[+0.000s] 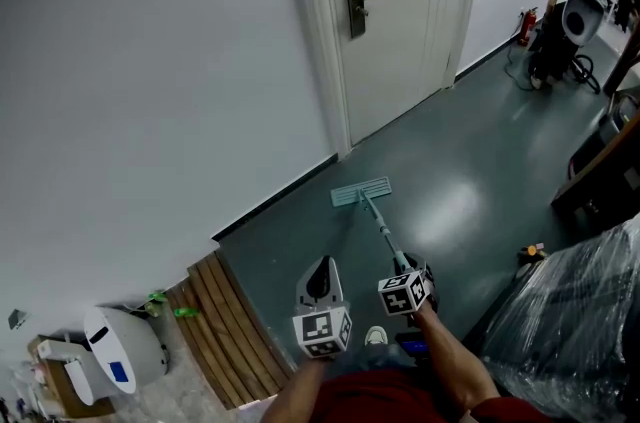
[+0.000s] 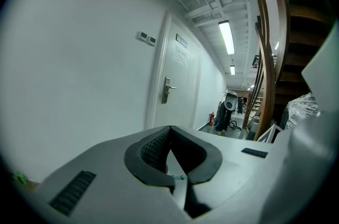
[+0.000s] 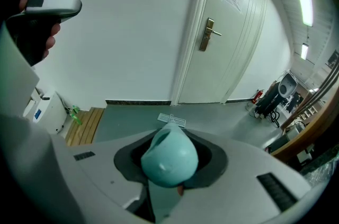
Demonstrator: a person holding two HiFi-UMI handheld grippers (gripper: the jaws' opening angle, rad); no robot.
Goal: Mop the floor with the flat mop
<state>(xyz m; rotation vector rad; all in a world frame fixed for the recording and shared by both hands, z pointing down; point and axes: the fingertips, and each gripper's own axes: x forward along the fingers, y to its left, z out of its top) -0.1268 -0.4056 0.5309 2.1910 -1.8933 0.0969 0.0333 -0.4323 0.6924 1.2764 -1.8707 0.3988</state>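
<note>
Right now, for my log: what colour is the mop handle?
Mop handle: pale teal, right gripper view.

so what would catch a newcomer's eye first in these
The teal flat mop stands out, its head lying on the grey-green floor just in front of the white door. The right tongs are clamped on its handle, while the left tongs to their left are shut on nothing.
</note>
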